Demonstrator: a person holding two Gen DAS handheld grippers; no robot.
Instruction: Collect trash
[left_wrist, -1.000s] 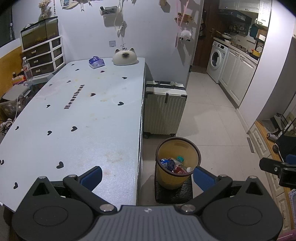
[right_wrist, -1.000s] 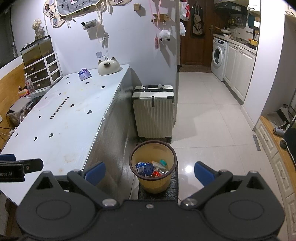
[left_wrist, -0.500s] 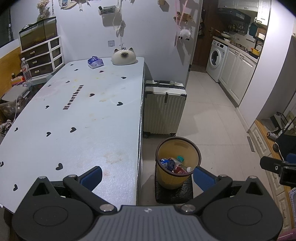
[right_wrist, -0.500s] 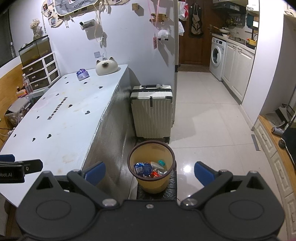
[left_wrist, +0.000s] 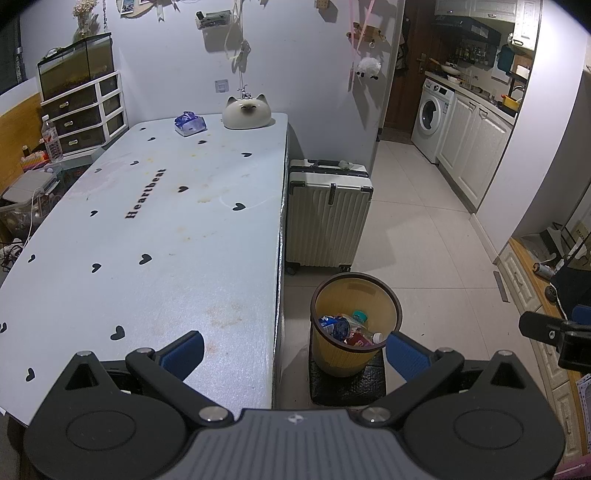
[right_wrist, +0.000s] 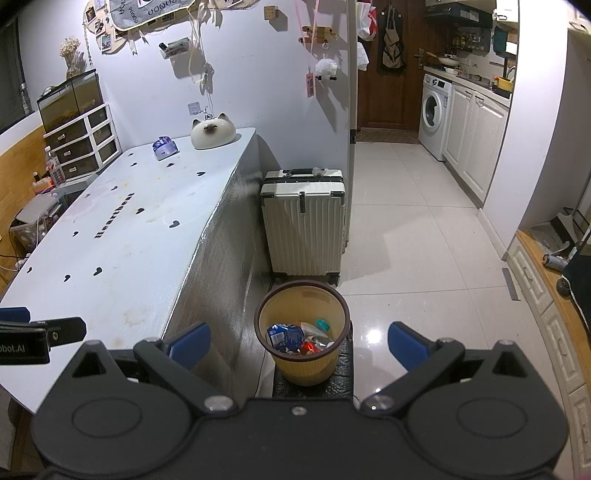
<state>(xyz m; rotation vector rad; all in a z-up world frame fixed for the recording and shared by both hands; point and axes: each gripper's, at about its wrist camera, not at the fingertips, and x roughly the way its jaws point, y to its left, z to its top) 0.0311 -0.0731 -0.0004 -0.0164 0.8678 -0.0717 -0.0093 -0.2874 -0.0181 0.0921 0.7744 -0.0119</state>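
A yellow waste bin (left_wrist: 356, 325) (right_wrist: 303, 332) with a dark rim stands on a black mat on the floor beside the table's end. Several pieces of trash (left_wrist: 347, 328) (right_wrist: 299, 336) lie in its bottom: blue wrappers, something red, a teal-capped bottle. My left gripper (left_wrist: 293, 352) is open and empty, held over the table's near corner and the bin. My right gripper (right_wrist: 297, 343) is open and empty too, straddling the bin from above. Each gripper shows at the edge of the other's view.
The long white table (left_wrist: 147, 236) (right_wrist: 122, 236) with black hearts carries a tissue pack (left_wrist: 190, 124) and a cat-shaped ceramic (left_wrist: 246, 116) at its far end. A white suitcase (left_wrist: 327, 214) (right_wrist: 303, 221) stands behind the bin. Tiled floor (left_wrist: 417, 229) runs toward a washing machine (left_wrist: 431, 112).
Both views have drifted slightly back and up, so the bin sits a little lower in frame. Both grippers stay open and empty.
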